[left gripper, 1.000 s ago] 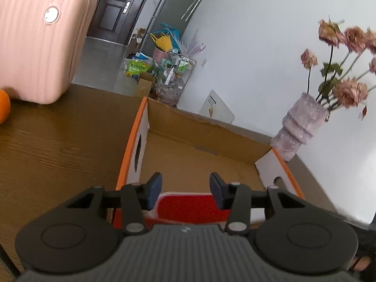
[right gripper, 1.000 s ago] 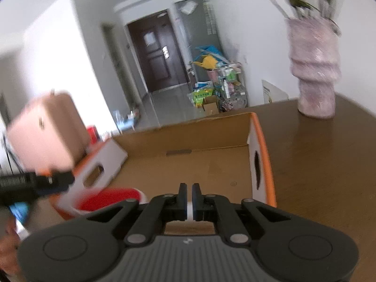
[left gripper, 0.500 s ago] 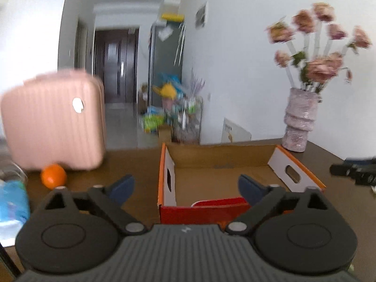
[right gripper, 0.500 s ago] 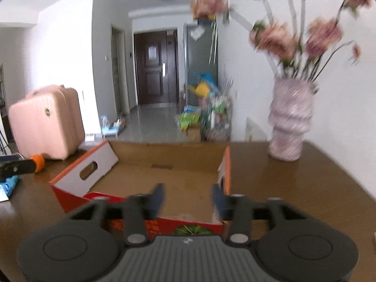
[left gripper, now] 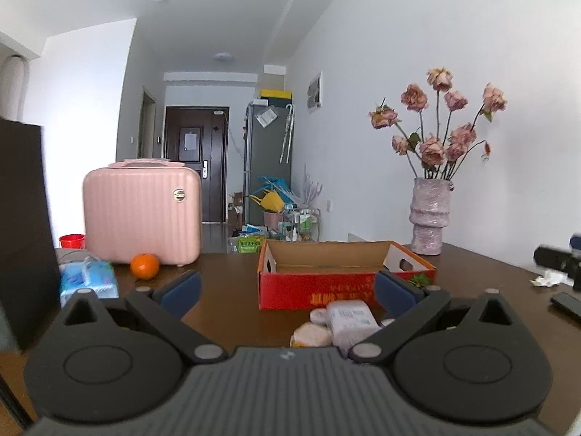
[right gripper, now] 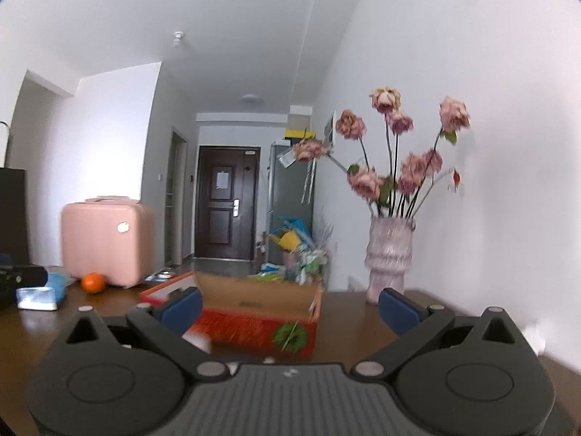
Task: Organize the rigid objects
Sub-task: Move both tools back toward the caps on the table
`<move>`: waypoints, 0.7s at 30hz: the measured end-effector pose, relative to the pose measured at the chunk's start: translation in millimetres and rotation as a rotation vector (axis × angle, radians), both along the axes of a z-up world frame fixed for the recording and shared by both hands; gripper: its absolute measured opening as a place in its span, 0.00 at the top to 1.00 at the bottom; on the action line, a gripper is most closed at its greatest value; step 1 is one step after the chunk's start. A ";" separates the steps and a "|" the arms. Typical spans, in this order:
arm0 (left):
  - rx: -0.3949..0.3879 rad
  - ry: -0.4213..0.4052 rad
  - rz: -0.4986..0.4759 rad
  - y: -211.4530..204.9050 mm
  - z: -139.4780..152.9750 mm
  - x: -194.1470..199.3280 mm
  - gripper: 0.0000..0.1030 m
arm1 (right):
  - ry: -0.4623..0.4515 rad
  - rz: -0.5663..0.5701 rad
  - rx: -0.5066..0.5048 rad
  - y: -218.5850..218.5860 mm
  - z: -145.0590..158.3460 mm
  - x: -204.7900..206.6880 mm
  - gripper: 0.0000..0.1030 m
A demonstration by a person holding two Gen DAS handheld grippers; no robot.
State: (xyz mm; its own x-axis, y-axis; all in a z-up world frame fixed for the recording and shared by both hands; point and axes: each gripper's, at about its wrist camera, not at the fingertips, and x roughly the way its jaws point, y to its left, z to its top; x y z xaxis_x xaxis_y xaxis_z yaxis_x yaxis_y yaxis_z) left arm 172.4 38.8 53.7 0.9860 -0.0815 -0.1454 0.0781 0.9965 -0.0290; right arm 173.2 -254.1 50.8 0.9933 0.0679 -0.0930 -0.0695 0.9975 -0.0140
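A shallow red-and-orange cardboard box (left gripper: 345, 276) (right gripper: 254, 312) stands open on the brown table (left gripper: 225, 305). Just in front of it lie small white bottles and packets (left gripper: 345, 321); one shows as a white blur (right gripper: 198, 341) in the right wrist view. My left gripper (left gripper: 287, 290) hovers back from the box, jaws opening wide, nothing gripped between them. My right gripper (right gripper: 290, 307) also points at the box from the right, jaws opening wide and holding nothing. Each gripper shows at the edge of the other's view: the right one (left gripper: 559, 263), the left one (right gripper: 21, 279).
A pink suitcase (left gripper: 141, 214), an orange (left gripper: 144, 265) and a blue tissue pack (left gripper: 89, 279) sit at the table's left. A vase of dried roses (left gripper: 430, 225) stands at the back right. A crumpled tissue (left gripper: 544, 279) and a dark flat device (left gripper: 566, 303) lie far right.
Both grippers have pulled back out of the box and levelled, so the whole box and room now show. Both jaws went from nearly shut to wide apart.
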 end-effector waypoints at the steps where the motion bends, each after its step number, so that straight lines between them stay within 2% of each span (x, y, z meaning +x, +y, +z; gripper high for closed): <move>1: -0.004 -0.015 0.012 1.5 -3.1 -16.5 0.00 | 0.007 0.004 0.019 0.0 -4.6 -12.0 0.00; 6: -0.027 -0.021 0.062 9.7 -21.2 -72.7 0.00 | 0.039 0.002 0.039 3.8 -28.7 -67.7 0.00; 9: -0.053 0.005 0.077 14.0 -31.1 -94.2 0.00 | 0.035 -0.016 0.077 6.9 -41.6 -100.2 0.00; 12: -0.036 0.020 0.069 13.9 -37.0 -109.0 0.00 | 0.041 -0.020 0.089 10.8 -48.2 -124.3 0.00; 15: -0.003 0.017 0.047 11.3 -39.6 -117.0 0.00 | 0.031 -0.018 0.109 12.9 -48.0 -136.1 0.00; 17: 0.010 0.008 0.043 6.6 -37.9 -113.9 0.00 | 0.032 -0.003 0.086 16.6 -45.5 -135.5 0.00; 21: -0.018 0.025 0.036 5.3 -39.3 -108.1 0.00 | 0.043 0.002 0.079 22.7 -50.3 -132.0 0.00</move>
State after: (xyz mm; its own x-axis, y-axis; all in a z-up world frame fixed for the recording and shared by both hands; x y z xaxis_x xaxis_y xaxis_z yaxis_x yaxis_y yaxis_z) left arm 64.3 44.1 14.5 0.9844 -0.0490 -0.1688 0.0413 0.9980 -0.0484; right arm 41.3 -231.4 0.5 0.9884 0.0790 -0.1299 -0.0706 0.9952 0.0682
